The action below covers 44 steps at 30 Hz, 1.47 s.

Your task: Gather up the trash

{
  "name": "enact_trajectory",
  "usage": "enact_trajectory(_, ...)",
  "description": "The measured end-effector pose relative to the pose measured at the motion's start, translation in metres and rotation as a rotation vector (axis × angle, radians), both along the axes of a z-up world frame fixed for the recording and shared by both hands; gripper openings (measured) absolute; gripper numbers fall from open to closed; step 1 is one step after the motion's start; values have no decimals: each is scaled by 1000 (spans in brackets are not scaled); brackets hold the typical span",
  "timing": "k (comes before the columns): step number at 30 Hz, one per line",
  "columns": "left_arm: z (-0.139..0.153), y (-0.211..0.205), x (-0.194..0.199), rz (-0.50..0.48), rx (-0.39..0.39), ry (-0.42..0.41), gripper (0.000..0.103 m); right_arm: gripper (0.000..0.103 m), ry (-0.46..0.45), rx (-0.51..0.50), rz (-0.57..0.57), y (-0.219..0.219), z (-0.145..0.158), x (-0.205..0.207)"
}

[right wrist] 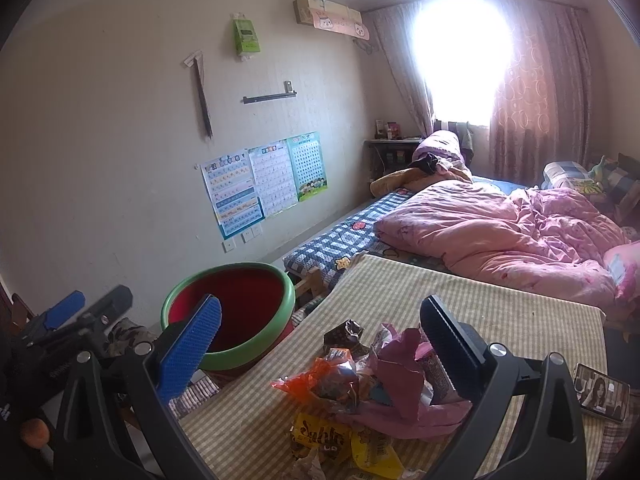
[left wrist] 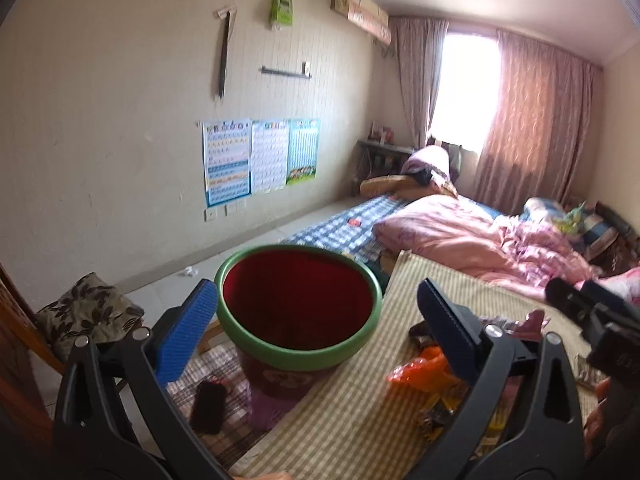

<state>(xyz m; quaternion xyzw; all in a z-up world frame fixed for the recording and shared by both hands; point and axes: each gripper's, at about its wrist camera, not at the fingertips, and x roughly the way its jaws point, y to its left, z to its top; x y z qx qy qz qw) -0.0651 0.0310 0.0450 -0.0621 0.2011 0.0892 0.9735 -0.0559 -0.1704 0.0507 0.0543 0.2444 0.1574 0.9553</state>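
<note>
A red bin with a green rim stands left of a table with a striped cloth; it also shows in the right wrist view. A pile of wrappers lies on the cloth: orange, pink and yellow ones, also partly visible in the left wrist view. My left gripper is open and empty, above the bin's near rim. My right gripper is open and empty, just above the pile.
A bed with a pink quilt lies behind the table. A phone rests at the table's right edge. A cushioned chair stands left of the bin. A dark object lies on a lower striped surface by the bin.
</note>
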Motion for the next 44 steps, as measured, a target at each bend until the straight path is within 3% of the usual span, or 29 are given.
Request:
enact_trajectory(3, -1, 0, -1, -12, -1, -5, 98, 96, 9, 1, 6, 1, -2, -1)
enact_trajectory(13, -7, -15, 15, -5, 49, 121, 98, 96, 14, 12, -14, -8, -4, -3)
enact_trajectory(21, -1, -15, 13, 45, 66, 103, 98, 96, 5, 7, -11, -10, 1, -2)
enact_trajectory(31, -2, -22, 12, -56, 28, 96, 98, 96, 7, -12, -30, -15, 3, -4)
enact_trajectory(34, -1, -27, 8, -72, 54, 82, 98, 96, 15, -10, -40, -17, 0, -5)
enact_trajectory(38, -1, -30, 6, -27, 86, 64, 98, 96, 21, -11, -41, -16, -2, -6)
enact_trajectory(44, -2, -24, 8, -16, 65, 87, 98, 96, 15, -13, -36, -14, -3, -6)
